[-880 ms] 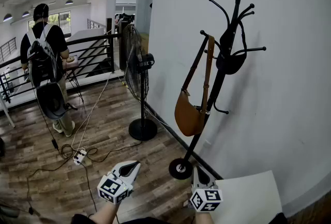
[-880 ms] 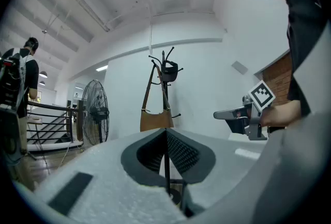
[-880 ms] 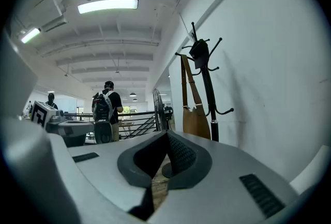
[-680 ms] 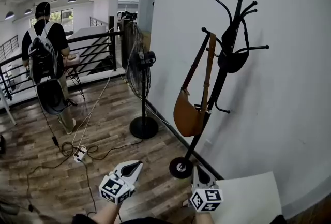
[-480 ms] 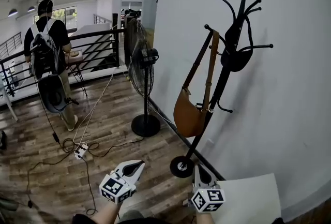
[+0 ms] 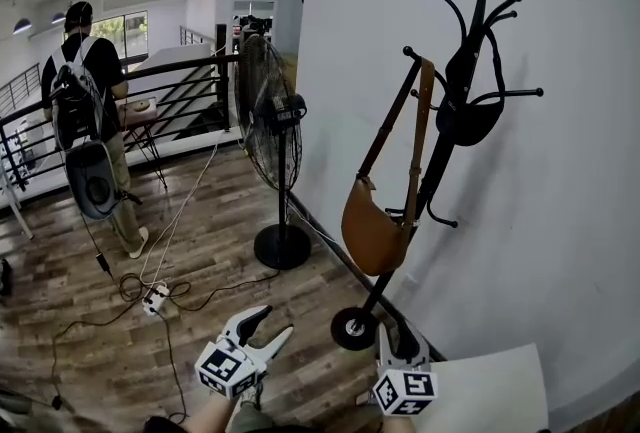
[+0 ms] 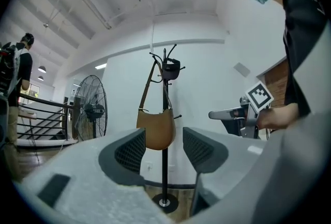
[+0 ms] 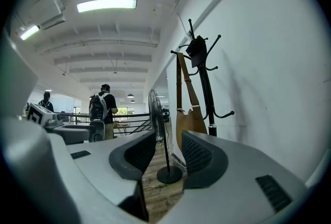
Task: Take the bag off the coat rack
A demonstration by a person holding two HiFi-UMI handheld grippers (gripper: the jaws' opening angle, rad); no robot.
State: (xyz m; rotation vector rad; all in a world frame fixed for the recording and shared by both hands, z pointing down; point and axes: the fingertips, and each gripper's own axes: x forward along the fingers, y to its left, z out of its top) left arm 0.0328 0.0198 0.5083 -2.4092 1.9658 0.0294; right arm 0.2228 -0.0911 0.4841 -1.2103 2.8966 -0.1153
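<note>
I'm on the approach step: my left gripper (image 6: 266, 325) and right gripper (image 6: 401, 343) sit at the frame's bottom, jaws apart and empty. The tan shoulder bag (image 6: 372, 236) hangs right of centre from the black coat rack (image 6: 437, 171), well apart from both. Next, I'd reach up and lift its strap (image 6: 419, 136) clear of the rack.

Main change: the left gripper (image 6: 274, 321) has popped its jaws open. A second ago the tips were nearly meeting, now they're clearly splayed with only air between them. It's also tipped a bit more toward the coat rack (image 6: 354, 329).

The head view has drifted too, so the rack and the tan bag (image 6: 375, 239) sit further right and slightly lower, and the standing fan (image 6: 268, 126) looks a touch bigger and closer. The person with the backpack (image 6: 85, 91) by the railing has shuffled slightly left.
</note>
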